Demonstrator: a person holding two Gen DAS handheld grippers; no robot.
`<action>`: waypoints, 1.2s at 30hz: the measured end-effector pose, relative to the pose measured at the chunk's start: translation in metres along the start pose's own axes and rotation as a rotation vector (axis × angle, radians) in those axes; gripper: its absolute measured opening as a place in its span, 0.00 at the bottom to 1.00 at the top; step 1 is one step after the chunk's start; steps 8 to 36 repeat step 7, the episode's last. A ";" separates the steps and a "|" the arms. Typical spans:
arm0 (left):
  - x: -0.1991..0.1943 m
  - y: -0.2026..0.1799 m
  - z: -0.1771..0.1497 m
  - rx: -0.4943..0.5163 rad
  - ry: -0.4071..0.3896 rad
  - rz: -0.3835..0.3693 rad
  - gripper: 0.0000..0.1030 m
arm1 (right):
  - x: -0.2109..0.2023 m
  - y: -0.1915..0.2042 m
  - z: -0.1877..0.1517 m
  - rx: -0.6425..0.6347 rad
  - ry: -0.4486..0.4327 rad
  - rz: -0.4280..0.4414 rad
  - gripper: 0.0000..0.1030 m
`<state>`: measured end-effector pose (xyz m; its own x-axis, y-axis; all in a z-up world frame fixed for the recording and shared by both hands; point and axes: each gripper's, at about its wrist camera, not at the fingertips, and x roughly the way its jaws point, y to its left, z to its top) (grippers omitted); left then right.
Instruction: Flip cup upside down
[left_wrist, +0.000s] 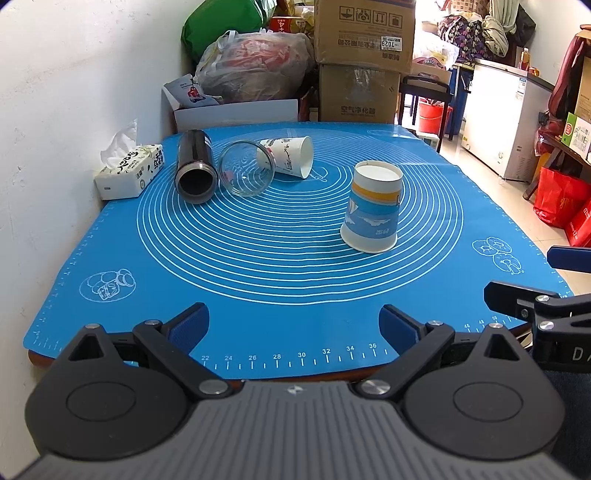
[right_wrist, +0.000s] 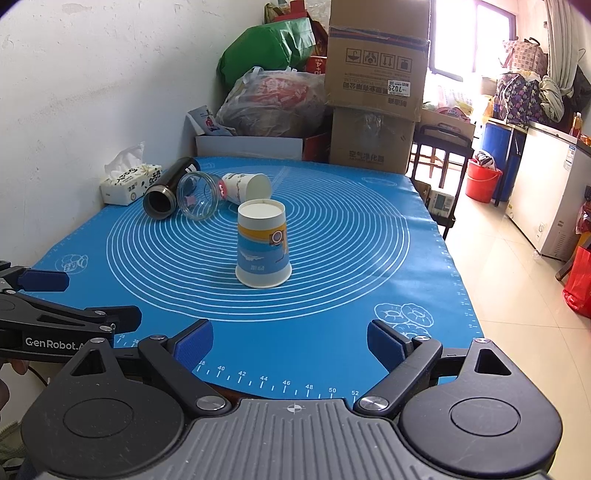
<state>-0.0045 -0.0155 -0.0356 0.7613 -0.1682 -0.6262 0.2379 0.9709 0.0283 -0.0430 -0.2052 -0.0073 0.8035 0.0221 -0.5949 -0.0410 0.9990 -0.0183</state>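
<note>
A blue-and-white paper cup (left_wrist: 372, 206) stands upside down, rim on the blue mat (left_wrist: 288, 280), right of centre; it also shows in the right wrist view (right_wrist: 263, 244). Three more lie on their sides at the far left: a black flask (left_wrist: 195, 166) (right_wrist: 166, 192), a clear glass (left_wrist: 246, 169) (right_wrist: 197, 195) and a white patterned paper cup (left_wrist: 290, 156) (right_wrist: 246, 187). My left gripper (left_wrist: 293, 326) is open and empty over the mat's near edge. My right gripper (right_wrist: 290, 341) is open and empty, well short of the upturned cup.
A tissue pack (left_wrist: 130, 170) sits by the white wall at the far left. Cardboard boxes (left_wrist: 364, 59) and plastic bags (left_wrist: 255, 66) stand behind the table. A white freezer (left_wrist: 506, 122) and red bags (left_wrist: 559, 195) are off to the right on the floor.
</note>
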 end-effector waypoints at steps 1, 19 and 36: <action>0.000 0.000 0.000 0.000 0.000 0.000 0.95 | 0.000 0.000 0.000 0.000 0.000 0.000 0.89; 0.001 -0.001 0.000 0.002 0.002 0.002 0.95 | 0.001 0.000 0.001 0.000 0.000 0.000 0.89; 0.001 -0.001 0.000 0.002 0.002 0.002 0.95 | 0.001 0.000 0.001 0.000 0.000 0.000 0.89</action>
